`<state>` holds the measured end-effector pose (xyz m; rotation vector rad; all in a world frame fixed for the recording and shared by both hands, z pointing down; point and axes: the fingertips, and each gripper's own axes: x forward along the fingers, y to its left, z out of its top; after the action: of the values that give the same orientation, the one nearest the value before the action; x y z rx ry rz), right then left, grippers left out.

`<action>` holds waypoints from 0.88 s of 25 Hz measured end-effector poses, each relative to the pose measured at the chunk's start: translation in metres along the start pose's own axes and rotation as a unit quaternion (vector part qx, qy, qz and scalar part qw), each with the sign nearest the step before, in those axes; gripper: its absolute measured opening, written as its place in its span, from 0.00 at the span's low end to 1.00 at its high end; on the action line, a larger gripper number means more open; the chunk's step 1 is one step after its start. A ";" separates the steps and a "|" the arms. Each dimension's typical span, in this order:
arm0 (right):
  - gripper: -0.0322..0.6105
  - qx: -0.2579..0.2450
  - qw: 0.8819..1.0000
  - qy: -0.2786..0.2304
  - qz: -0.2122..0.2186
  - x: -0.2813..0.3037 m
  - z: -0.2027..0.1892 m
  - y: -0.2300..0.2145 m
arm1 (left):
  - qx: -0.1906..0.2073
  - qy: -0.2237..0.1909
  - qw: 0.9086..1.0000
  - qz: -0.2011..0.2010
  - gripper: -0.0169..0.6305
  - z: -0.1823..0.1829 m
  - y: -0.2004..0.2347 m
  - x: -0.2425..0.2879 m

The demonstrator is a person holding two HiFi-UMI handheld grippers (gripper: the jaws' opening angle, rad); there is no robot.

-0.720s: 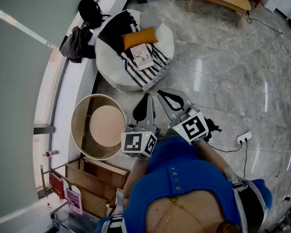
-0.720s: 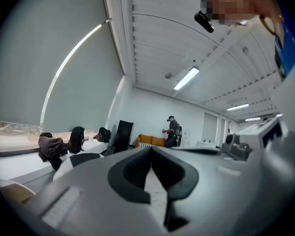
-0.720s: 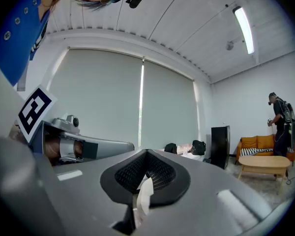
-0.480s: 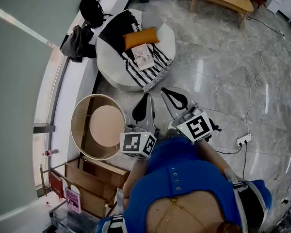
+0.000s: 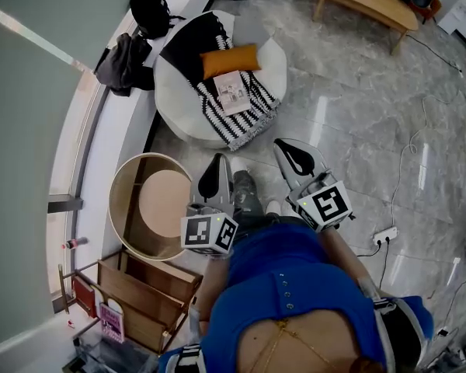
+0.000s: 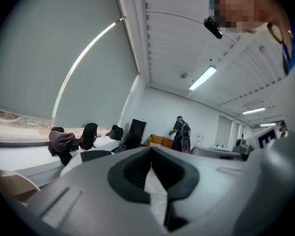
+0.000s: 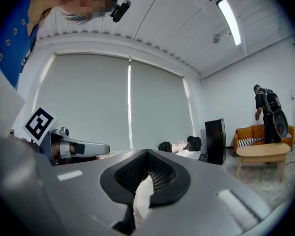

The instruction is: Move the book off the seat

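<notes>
A pale book (image 5: 234, 93) lies flat on a black-and-white striped blanket (image 5: 252, 116), just in front of an orange cushion (image 5: 231, 59). Both rest on the round white seat (image 5: 179, 109) at the top of the head view. My left gripper (image 5: 217, 159) and right gripper (image 5: 283, 144) hang side by side over the marble floor, well short of the seat and pointing roughly toward it. Each is shut with nothing between its jaws. In the gripper views the left gripper (image 6: 150, 150) and the right gripper (image 7: 147, 154) show their jaws pressed together and empty.
A round wooden table (image 5: 154, 204) stands left of my left gripper, with a wooden crate (image 5: 144, 286) behind it. Black bags (image 5: 150, 10) lie on the window ledge. A wooden bench (image 5: 369, 0) is at the top right, a power strip (image 5: 389, 235) on the floor at right. A person (image 7: 266, 113) stands far off.
The person has stepped toward the seat; a leg and shoe now show between the grippers. The two grippers have spread slightly apart and stay shut and empty.
</notes>
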<state>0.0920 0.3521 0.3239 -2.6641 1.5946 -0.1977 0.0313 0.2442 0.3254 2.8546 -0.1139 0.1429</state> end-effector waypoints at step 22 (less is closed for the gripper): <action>0.05 0.001 1.000 -0.005 -0.011 0.293 0.030 -0.097 | 0.014 0.011 0.999 -0.044 0.03 0.071 0.160 0.247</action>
<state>0.3172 0.1391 0.3307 -2.6774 1.5634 -0.1847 0.2680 0.0554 0.3281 2.8796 0.0188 0.1595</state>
